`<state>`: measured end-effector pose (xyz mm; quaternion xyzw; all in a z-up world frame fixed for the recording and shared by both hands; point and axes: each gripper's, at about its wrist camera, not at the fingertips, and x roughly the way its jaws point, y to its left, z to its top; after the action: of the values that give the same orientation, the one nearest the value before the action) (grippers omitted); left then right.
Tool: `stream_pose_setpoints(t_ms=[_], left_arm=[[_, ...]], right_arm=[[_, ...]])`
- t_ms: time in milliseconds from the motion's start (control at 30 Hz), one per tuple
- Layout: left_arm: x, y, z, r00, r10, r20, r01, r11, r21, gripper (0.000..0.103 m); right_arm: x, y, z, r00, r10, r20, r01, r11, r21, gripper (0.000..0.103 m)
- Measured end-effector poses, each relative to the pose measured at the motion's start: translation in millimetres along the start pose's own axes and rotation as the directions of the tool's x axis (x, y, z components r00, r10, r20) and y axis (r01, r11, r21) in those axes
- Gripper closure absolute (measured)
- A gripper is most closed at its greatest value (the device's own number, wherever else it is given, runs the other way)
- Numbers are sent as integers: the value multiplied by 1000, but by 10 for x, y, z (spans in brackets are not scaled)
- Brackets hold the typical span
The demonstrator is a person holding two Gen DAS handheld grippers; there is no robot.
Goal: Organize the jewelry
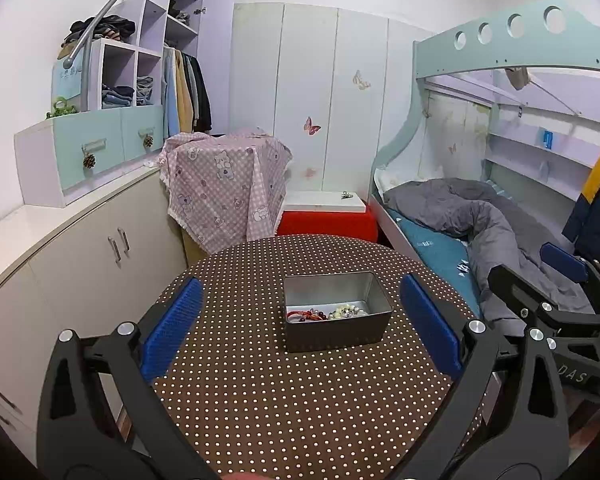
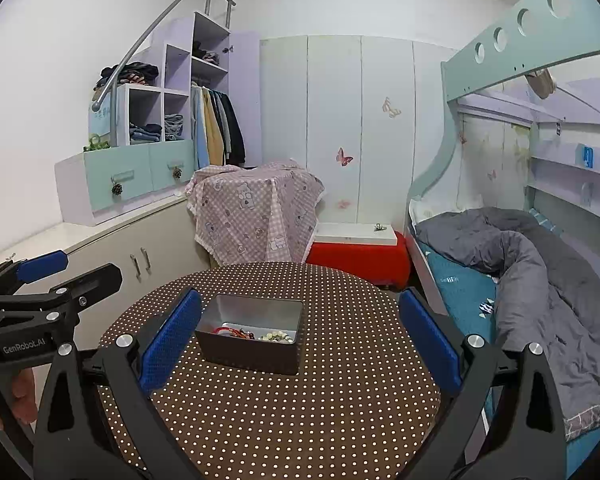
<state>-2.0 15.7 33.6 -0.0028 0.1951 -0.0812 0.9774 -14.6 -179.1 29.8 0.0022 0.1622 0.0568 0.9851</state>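
A grey metal tin (image 1: 374, 300) (image 2: 236, 354) stands on the round brown polka-dot table (image 1: 268, 396) (image 2: 340, 380). Inside lie a red string bracelet (image 1: 306, 315) (image 2: 230, 330) and a pale bead bracelet (image 1: 346, 312) (image 2: 276, 336). My left gripper (image 1: 300, 300) is open and empty, held above the table with the tin ahead between its blue pads. My right gripper (image 2: 300, 312) is open and empty, the tin just inside its left pad (image 2: 172, 332). Each gripper shows at the other view's edge, the right one (image 1: 556, 280) and the left one (image 2: 40, 276).
A white cabinet run (image 1: 80, 248) lies left of the table. A pink cloth-covered stand (image 1: 228, 184) and a red box (image 1: 328, 222) are behind it. A bunk bed with a grey duvet (image 1: 480, 216) lies to the right.
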Motion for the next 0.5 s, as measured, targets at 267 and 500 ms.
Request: stream_pose_setpoints(t_ms=[267, 500], left_arm=[[3, -7, 3, 1000, 0, 0, 0, 1000, -2, 6], [8, -6, 6, 1000, 1, -1, -1, 1000, -3, 6]], right_arm=[[11, -6, 4, 1000, 6, 0, -6, 1000, 1, 8], [33, 7, 3, 1000, 12, -3, -12, 1000, -2, 8]])
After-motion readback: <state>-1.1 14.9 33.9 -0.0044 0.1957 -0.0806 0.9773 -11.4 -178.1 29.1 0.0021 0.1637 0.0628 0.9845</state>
